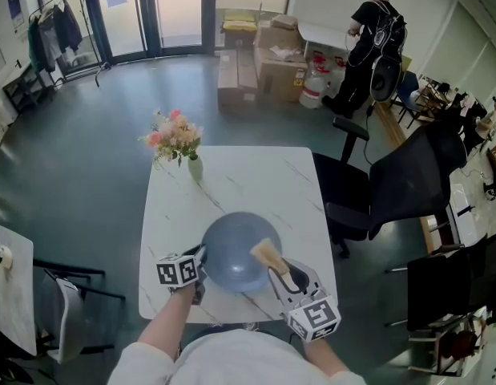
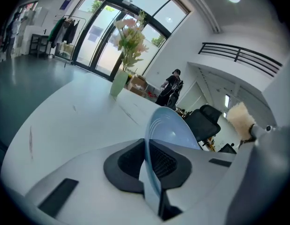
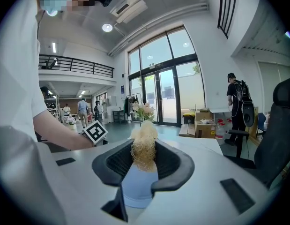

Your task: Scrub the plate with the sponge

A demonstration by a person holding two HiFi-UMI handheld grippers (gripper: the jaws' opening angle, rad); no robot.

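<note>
Bottom of frame: left gripper [image 1: 198, 259] clenched on the plate [image 1: 231, 251] rim, right gripper [image 1: 281, 273] grasping the sponge [image 1: 266, 255] — its base buried between the jaws — over the plate. Beyond, the table [image 1: 248, 179] and flowers [image 1: 174, 139].

Vase [image 1: 195, 168] blocks far-left corner; table [image 1: 260, 181] middle free.

Our round pale-blue plate [image 1: 231, 257] sitting right before us, our straw-coloured fibrous sponge [image 1: 266, 254] hovering over its right side
</note>
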